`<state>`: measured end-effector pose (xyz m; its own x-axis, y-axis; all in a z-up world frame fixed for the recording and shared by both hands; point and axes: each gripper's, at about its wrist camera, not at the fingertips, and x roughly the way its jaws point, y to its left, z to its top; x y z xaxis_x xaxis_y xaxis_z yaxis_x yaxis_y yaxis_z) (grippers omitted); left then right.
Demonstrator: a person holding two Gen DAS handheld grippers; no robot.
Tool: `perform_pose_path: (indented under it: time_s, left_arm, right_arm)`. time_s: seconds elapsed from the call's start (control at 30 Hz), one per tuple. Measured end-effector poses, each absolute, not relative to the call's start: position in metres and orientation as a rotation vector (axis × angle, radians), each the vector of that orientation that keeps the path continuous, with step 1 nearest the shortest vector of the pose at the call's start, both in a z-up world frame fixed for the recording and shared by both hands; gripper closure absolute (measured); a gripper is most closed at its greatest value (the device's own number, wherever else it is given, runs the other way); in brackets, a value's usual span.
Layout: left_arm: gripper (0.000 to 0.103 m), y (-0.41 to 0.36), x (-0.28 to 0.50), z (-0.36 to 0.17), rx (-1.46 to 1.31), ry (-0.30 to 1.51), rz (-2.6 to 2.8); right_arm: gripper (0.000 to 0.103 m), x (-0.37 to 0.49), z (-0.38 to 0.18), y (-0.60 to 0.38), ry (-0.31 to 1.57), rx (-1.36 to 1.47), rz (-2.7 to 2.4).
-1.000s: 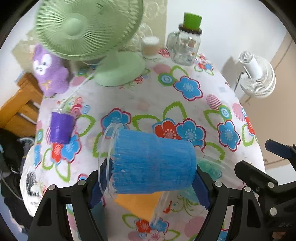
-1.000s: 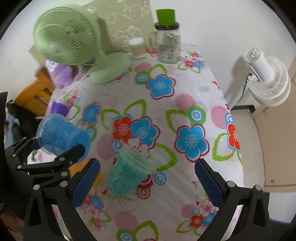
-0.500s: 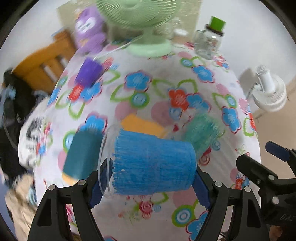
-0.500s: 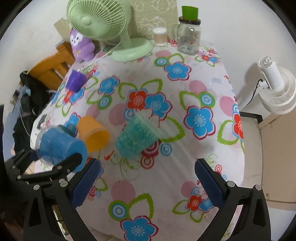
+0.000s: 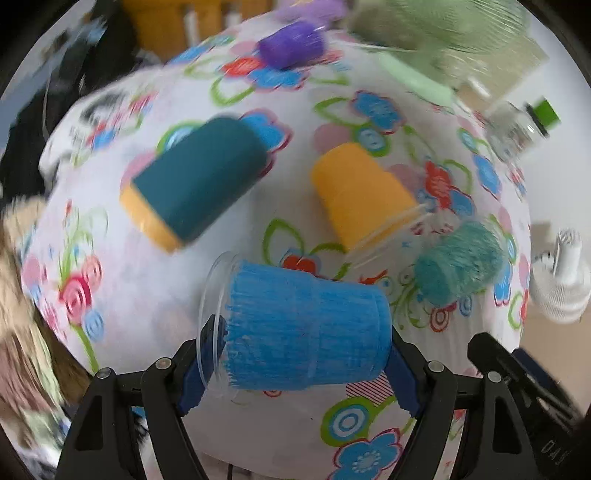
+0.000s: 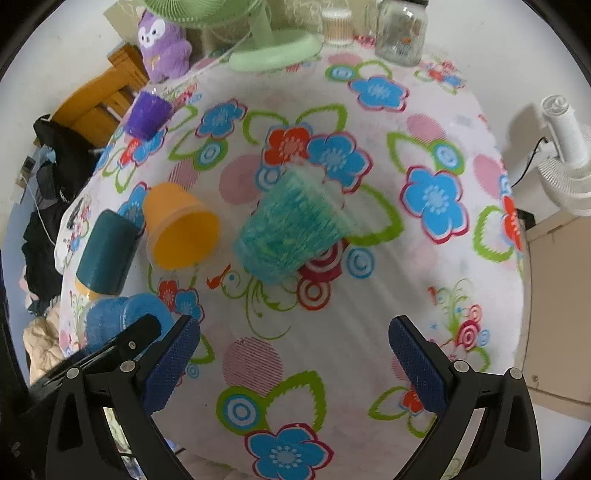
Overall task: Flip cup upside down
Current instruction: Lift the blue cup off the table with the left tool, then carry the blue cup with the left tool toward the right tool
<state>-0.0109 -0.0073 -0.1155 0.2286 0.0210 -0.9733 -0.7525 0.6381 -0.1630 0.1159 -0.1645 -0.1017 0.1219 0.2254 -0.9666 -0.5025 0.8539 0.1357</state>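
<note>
Blue, scribbled plastic: the cup [image 5: 303, 328] is clamped sideways between the left gripper [image 5: 295, 365] pads above the near end of the flowered table [image 6: 424, 295], long axis level, clear rim to the left, base to the right. From the right wrist view it [image 6: 110, 317] is half hidden behind gripper parts. Much of the left view is smeared; the green fan [image 5: 424, 33] is barely made out. Since half a second ago, more of the teal cylinder [image 5: 195, 177] and orange cup [image 5: 362, 195] has been brought into view. The right gripper [image 6: 295, 362] is held wide apart, grasping nothing.
</note>
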Motion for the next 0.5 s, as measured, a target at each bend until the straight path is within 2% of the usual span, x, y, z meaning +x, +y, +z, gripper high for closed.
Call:
perform_pose_path:
  time_s: [0.3,0.4,0.5]
  left_arm:
    - [0.022,-0.008,-0.018,-0.140,-0.832,1.255,0.693]
    - [0.020,-0.011,-0.011,-0.143,-0.799,1.272,0.684]
    - [0.012,-0.012,-0.007,-0.136,-0.755,1.269,0.696]
  right_arm:
    - [0.000,0.124,-0.118,-0.157,1.372,-0.272,0.539]
    - [0.000,0.129,-0.120,-0.158,1.376,-0.267,0.531]
    - [0.000,0.133,-0.120,-0.162,1.374,-0.254,0.523]
